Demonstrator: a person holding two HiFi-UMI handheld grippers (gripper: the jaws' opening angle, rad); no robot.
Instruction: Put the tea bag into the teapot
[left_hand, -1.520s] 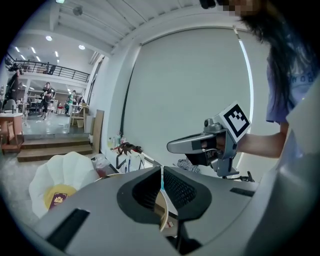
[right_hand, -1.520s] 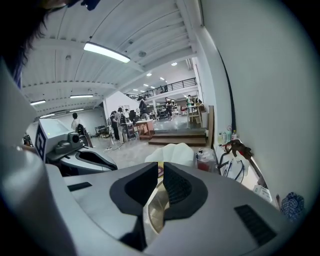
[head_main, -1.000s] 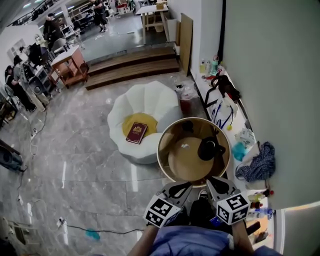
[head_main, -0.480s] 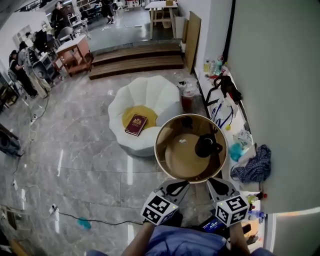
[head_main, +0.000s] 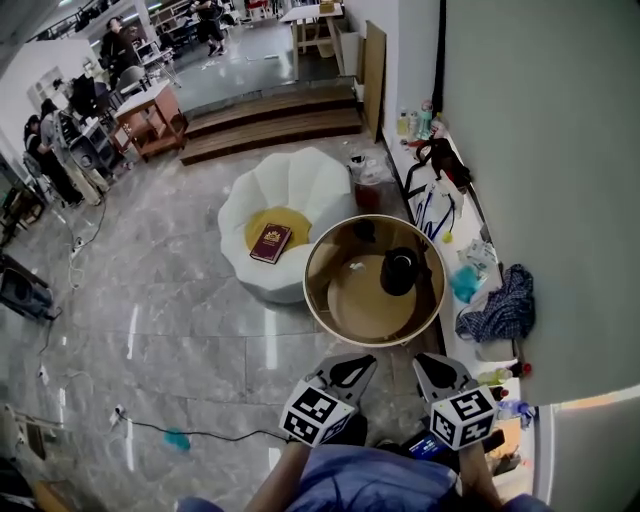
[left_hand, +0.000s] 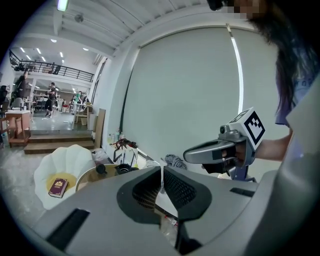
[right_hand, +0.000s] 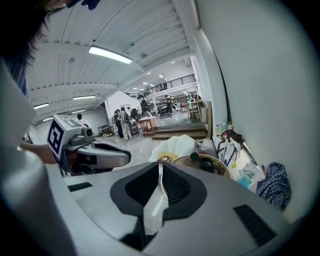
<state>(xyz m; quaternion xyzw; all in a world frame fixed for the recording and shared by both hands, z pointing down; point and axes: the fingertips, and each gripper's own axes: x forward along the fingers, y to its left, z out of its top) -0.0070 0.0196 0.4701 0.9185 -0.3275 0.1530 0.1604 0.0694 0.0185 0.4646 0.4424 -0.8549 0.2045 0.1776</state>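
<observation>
The round desk (head_main: 314, 292) stands ahead of the left claw (head_main: 355, 368) and the right claw (head_main: 431, 366), which are side by side, short of its near rim. On it is the squat black teapot (head_main: 399, 271), forward of the gap between the two claws. The tea bag (head_main: 356, 266), a small white scrap lying on the tan top, is straight ahead of the left claw, near the teapot and apart from it. Each claw is pressed together with nothing between its jaws.
</observation>
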